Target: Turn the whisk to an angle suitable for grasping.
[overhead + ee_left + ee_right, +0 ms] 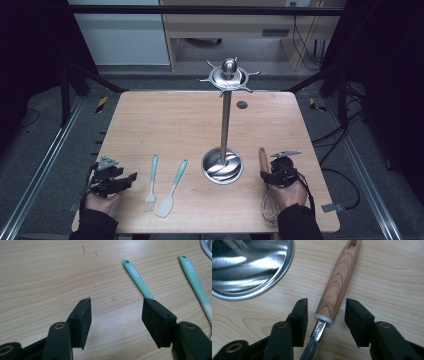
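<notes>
Right gripper (pixel 325 311) wide, straddling whisk (pixel 338 282) handle, pads clear; stand base (pixel 249 267) at 10 o'clock. Left gripper (pixel 116 312) wide, empty.

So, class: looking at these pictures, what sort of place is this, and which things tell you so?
Probably a lab or workshop recording station, not a kitchen: a bare light wooden table inside a black metal frame, loose black cables on grey floor, and hand-held black two-jaw grippers beside kitchen utensils.
</notes>
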### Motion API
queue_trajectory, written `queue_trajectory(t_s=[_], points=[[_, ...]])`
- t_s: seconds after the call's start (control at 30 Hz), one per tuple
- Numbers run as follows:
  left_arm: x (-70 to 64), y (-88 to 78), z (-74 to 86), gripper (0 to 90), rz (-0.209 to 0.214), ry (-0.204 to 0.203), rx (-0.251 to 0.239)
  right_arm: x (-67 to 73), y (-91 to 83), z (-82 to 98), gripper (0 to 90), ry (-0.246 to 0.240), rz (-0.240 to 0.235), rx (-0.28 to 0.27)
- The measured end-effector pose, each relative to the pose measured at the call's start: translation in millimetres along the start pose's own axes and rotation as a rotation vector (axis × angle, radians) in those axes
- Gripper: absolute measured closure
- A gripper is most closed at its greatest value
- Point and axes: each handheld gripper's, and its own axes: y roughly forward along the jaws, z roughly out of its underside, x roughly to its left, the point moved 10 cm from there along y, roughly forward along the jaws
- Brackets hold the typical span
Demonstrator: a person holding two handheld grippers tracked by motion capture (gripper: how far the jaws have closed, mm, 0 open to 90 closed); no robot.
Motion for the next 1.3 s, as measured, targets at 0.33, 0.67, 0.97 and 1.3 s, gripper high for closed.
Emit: queue_trajectory(t_s=[0.33,0.67,0.97,1.3], points=[[0.7,0.3,0.1,40.3,0.001,-0.003,0.0,-0.8,12.9,-6.5,51.4,0.07,0.005,0.067],[0.6,0.5,0.5,40.3,0.002,-0.001,0.005,-2.2,14.4,1.9,66.4,0.066,0.009,0.139],[0.0,0.5,0.6,40.4,0.006,0.001,0.006,-7.1,11.6,4.9,67.9,-0.008,0.005,0.152],[-0.4,0.7,0.6,40.3,0.007,0.003,0.008,-3.6,7.2,1.4,57.9,-0.015,0.013,0.136]])
